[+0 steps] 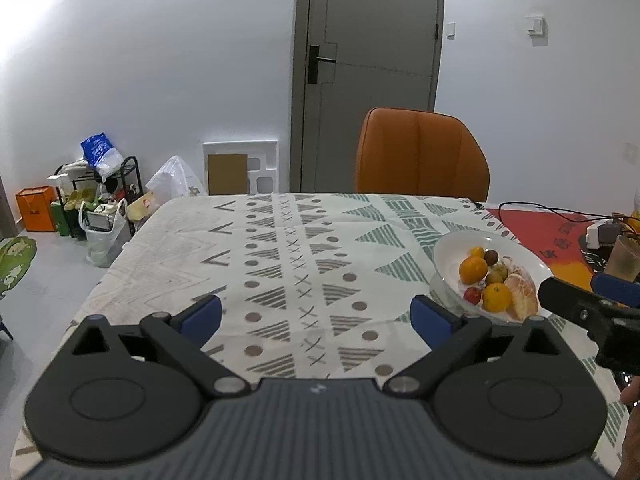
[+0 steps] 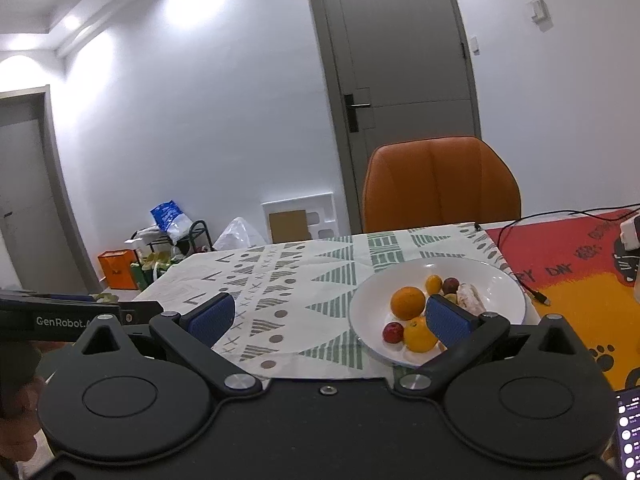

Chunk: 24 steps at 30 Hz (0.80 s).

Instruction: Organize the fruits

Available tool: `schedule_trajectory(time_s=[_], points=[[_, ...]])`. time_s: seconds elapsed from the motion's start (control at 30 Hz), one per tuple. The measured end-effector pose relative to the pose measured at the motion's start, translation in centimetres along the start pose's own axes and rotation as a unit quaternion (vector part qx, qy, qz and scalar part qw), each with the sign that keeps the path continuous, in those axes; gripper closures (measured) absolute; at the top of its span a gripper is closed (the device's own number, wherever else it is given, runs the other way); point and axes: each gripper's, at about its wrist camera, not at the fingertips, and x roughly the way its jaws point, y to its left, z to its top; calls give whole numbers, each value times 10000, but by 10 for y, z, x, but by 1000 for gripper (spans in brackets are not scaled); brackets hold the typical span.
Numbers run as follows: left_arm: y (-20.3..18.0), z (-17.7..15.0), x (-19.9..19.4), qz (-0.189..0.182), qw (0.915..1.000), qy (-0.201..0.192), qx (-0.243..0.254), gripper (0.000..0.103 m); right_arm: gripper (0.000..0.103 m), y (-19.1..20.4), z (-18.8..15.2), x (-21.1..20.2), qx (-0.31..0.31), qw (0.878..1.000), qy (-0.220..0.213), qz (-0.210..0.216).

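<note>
A white bowl (image 1: 448,249) (image 2: 500,280) sits on the patterned tablecloth and holds several fruits: oranges (image 1: 473,270) (image 2: 407,303), a small red fruit (image 1: 473,295) (image 2: 393,332), a dark plum (image 1: 491,257) (image 2: 451,285), greenish fruits and a peeled citrus (image 1: 520,294). My left gripper (image 1: 318,317) is open and empty above the cloth, left of the bowl. My right gripper (image 2: 330,318) is open and empty; its right finger (image 2: 448,322) overlaps the bowl in view. The right gripper also shows at the left wrist view's right edge (image 1: 588,304).
An orange chair (image 1: 422,156) (image 2: 440,184) stands behind the table. A red and orange mat (image 2: 580,276), a black cable (image 2: 532,292), a charger (image 2: 630,234) and a cup (image 1: 622,258) lie right of the bowl. A phone screen (image 2: 628,432) glows at bottom right.
</note>
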Motion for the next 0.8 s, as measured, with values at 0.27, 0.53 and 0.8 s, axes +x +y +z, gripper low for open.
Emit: schedule_trajectory(time_s=[0.27,0.53,0.8], points=[[26,-7,-20,-25,9999,-2,-164,0,0,15,-3,-7,-107,9998,140,-8],[48,-13,-38,14,9995,-81,-291,0,0,34,-2,-15,-332,9993,138,99],[61,-20,-53,21,9994,-107,-321,0,0,38,-5,-19,-389,9988,270,158]])
